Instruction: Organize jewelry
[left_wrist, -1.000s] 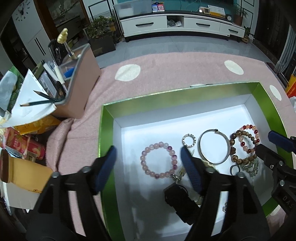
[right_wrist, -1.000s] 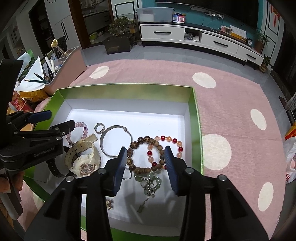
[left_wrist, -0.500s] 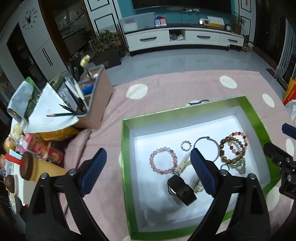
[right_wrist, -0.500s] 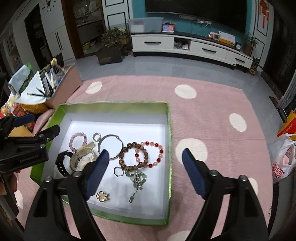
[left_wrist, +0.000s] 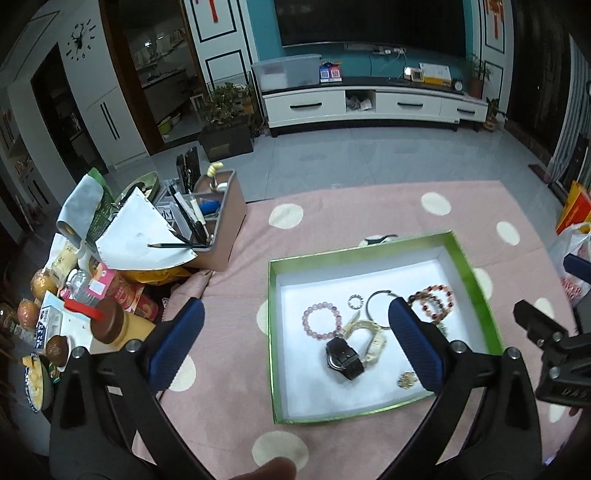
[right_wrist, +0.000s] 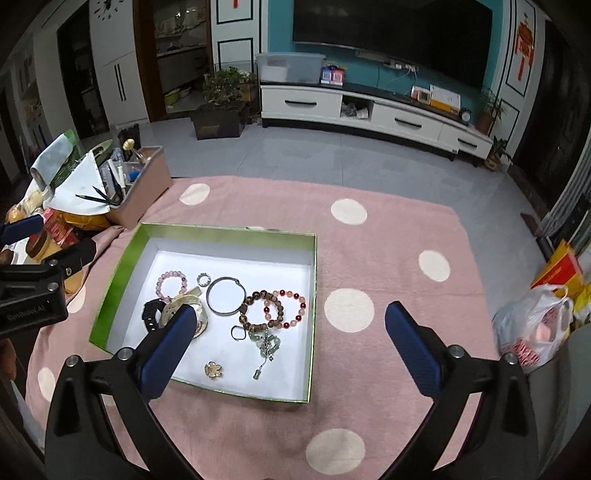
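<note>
A green-rimmed box (left_wrist: 476, 280) (right_wrist: 122, 273) with a white floor lies on a pink dotted cloth. In it lie a pink bead bracelet (left_wrist: 320, 320) (right_wrist: 171, 281), a small ring (left_wrist: 354, 301), a silver bangle (left_wrist: 378, 306) (right_wrist: 226, 301), red and brown bead bracelets (left_wrist: 434, 298) (right_wrist: 275, 309), a black watch (left_wrist: 343, 358), a cream watch (left_wrist: 373, 338), a gold brooch (right_wrist: 213, 370) and a green pendant (right_wrist: 266, 347). My left gripper (left_wrist: 295, 343) is open, held high above the box. My right gripper (right_wrist: 291, 343) is open and empty, high above the box's right side.
A pink desk organiser (left_wrist: 218, 218) with pens and papers stands at the left. Snack packets and a brown-lidded jar (left_wrist: 110, 325) crowd the left edge. A plastic bag (right_wrist: 535, 328) lies at the right. A TV cabinet (right_wrist: 369, 110) stands beyond the cloth.
Both grippers have risen and pulled back from the box, so the box looks smaller. The right gripper's fingers have spread wider. The jewelry has not moved.
</note>
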